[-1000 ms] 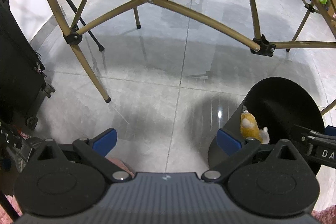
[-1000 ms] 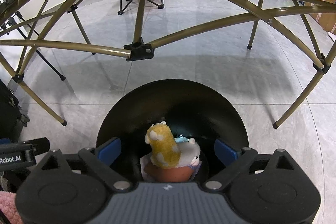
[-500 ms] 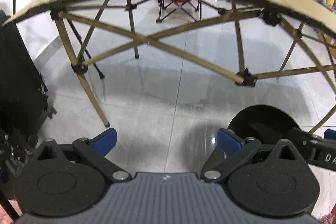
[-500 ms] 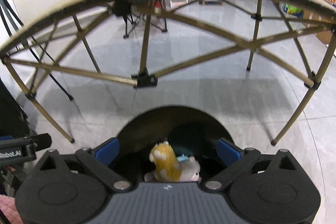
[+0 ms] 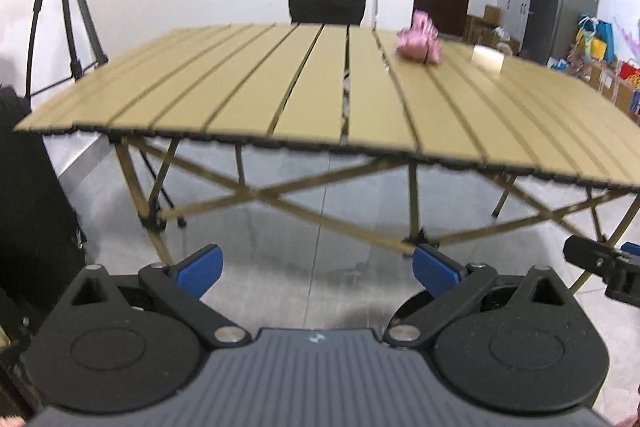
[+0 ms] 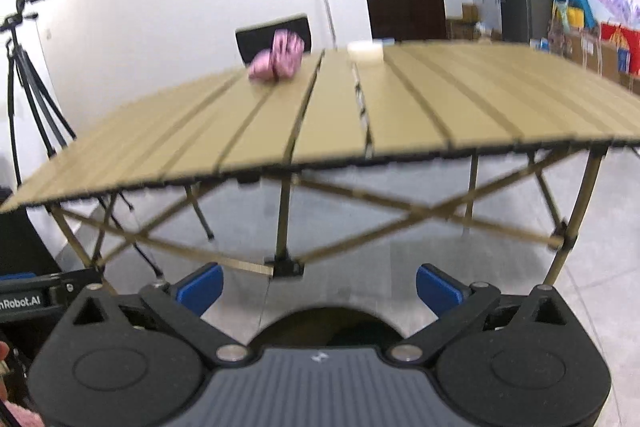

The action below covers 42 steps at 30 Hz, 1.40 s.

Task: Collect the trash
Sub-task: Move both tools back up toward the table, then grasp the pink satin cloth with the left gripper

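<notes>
On the slatted table (image 5: 304,99), toward 1 o'clock in the left view, lies a pink crumpled thing (image 5: 418,43), and just past it at 2 o'clock a pale block (image 5: 487,58). In the right view the same pink thing (image 6: 278,58) sits at 11 o'clock and the block (image 6: 366,51) at 12. These look like the trash left to collect. Low at 6 o'clock in the right view, a dark bin (image 6: 332,321) shows only its rim on the floor, under the near table edge.

The likely trouble is the reach. Both pieces lie far back on the top, near the far edge, so a hasty push could knock the light pink thing off the back or toward the chair (image 5: 327,2). Either claw could also catch the near table edge, and both views are blurred, which makes aiming harder. The block is pale and low, and easy to misjudge.

The right claw (image 6: 318,287) has its jaws opening, now spread wide, with nothing between them and touching nothing. The left claw (image 5: 316,267) is also spread wide and empty; only floor shows between its blue pads (image 5: 200,267).
</notes>
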Available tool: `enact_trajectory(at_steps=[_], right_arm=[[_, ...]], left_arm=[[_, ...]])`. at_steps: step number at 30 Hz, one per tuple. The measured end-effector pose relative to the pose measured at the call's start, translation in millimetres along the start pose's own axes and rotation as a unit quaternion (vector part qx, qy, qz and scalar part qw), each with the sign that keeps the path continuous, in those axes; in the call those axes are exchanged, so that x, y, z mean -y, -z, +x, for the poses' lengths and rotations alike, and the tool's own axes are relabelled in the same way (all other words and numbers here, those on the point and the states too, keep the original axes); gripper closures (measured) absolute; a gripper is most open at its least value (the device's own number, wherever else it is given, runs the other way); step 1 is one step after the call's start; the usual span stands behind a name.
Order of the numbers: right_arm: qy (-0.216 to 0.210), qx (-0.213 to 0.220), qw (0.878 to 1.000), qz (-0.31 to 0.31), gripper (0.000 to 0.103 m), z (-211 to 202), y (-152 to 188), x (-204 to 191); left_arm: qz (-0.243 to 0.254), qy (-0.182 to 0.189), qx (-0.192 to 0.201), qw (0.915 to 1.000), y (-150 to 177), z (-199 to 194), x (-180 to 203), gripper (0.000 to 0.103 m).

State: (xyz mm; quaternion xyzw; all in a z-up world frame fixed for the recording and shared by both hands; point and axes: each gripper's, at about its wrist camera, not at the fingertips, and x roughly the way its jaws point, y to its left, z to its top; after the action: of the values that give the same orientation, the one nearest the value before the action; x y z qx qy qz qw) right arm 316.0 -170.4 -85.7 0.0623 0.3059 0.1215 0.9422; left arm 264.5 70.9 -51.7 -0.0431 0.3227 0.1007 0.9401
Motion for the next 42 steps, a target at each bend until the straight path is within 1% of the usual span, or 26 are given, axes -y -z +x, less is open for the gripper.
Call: enact_trajectory(at_steps=[7, 12, 17, 20, 26, 30, 35, 38, 42], right_arm=[[0.014, 0.049, 0.999, -0.001, 0.0, -20.8, -40.6, 15.9], [0.024, 0.075, 0.997, -0.012, 0.0, -26.2, -73.0, 23.2], [0.027, 0.091, 0.995, -0.02, 0.0, -21.1, -105.2, 34.5], [0.028, 0.098, 0.995, -0.02, 0.0, -13.7, -122.7, 41.9], [0.036, 0.104, 0.993, -0.027, 0.0, 9.6, -157.0, 55.9], [0.042, 0.103, 0.993, -0.035, 0.0, 31.1, -177.1, 64.8], [0.051, 0.097, 0.993, -0.046, 0.0, 62.5, -200.9, 76.6], [0.052, 0.093, 0.993, -0.049, 0.0, 83.0, -216.0, 83.8], [0.056, 0.089, 0.993, -0.048, 0.0, 106.7, -231.9, 91.9]], left_arm=[[0.008, 0.021, 0.024, 0.9995, -46.4, -8.8, 15.0, 0.0], [0.014, 0.034, 0.043, 0.9984, -83.0, -10.9, 25.7, 0.0], [0.024, 0.043, 0.052, 0.9974, -120.7, -0.7, 42.8, 0.0], [0.029, 0.041, 0.049, 0.9975, -142.4, 11.9, 53.8, 0.0], [0.029, 0.043, 0.045, 0.9976, -183.0, 42.3, 72.9, 0.0], [0.033, 0.045, 0.034, 0.9979, -208.9, 71.1, 87.5, 0.0], [0.044, 0.036, 0.026, 0.998, -235.5, 115.9, 107.9, 0.0], [0.05, 0.037, 0.011, 0.998, -249.6, 148.6, 119.0, 0.0], [0.043, 0.031, -0.014, 0.9985, -263.7, 197.4, 130.9, 0.0]])
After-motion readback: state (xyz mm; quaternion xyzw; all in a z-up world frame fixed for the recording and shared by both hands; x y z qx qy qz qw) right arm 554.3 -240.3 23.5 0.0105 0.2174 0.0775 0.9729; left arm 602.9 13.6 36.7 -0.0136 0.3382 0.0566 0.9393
